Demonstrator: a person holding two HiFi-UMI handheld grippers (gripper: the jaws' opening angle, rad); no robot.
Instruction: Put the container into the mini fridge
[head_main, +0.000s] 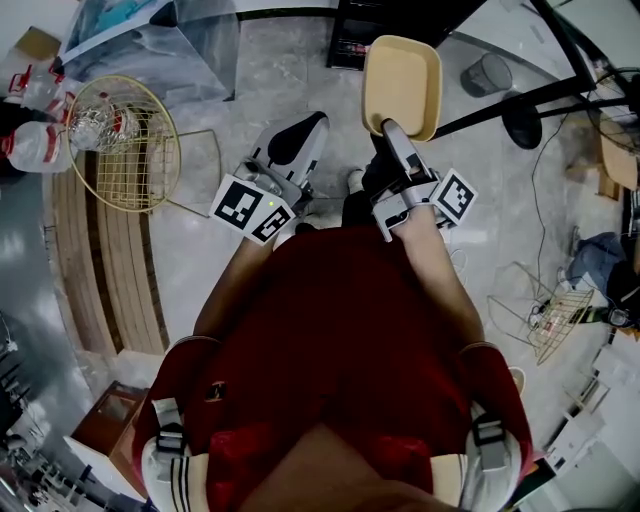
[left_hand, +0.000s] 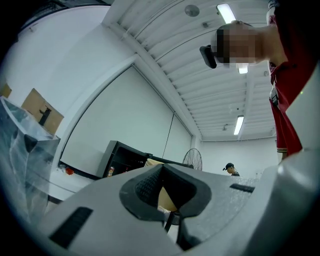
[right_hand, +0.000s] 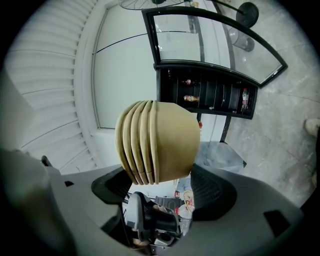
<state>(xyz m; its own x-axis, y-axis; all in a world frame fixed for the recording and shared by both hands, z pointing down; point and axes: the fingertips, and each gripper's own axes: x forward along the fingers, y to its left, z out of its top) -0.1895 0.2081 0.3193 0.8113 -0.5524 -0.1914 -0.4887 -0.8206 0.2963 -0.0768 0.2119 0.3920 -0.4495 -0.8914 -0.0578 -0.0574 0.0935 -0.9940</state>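
A tan ribbed plastic container (head_main: 402, 85) is held out in front of me, with my right gripper (head_main: 390, 128) shut on its near rim. In the right gripper view the container (right_hand: 159, 142) rises from between the jaws of that gripper (right_hand: 157, 177). Beyond it stands the black mini fridge (right_hand: 210, 97), with bottles on its shelves and its glass door (right_hand: 220, 40) apparently swung open. The head view shows the fridge (head_main: 365, 40) at the top edge. My left gripper (head_main: 310, 125) hangs beside the right one, shut and empty. In its own view the left gripper (left_hand: 162, 172) points upward, and the fridge (left_hand: 125, 157) is far off.
A gold wire basket (head_main: 125, 140) stands at the left over a wooden slatted bench (head_main: 100, 270). Clear plastic bags (head_main: 170, 40) lie at the top left. A grey bin (head_main: 487, 73) and a black stand base (head_main: 520, 120) are at the right. A person (left_hand: 230, 169) and a fan (left_hand: 192, 159) are far off.
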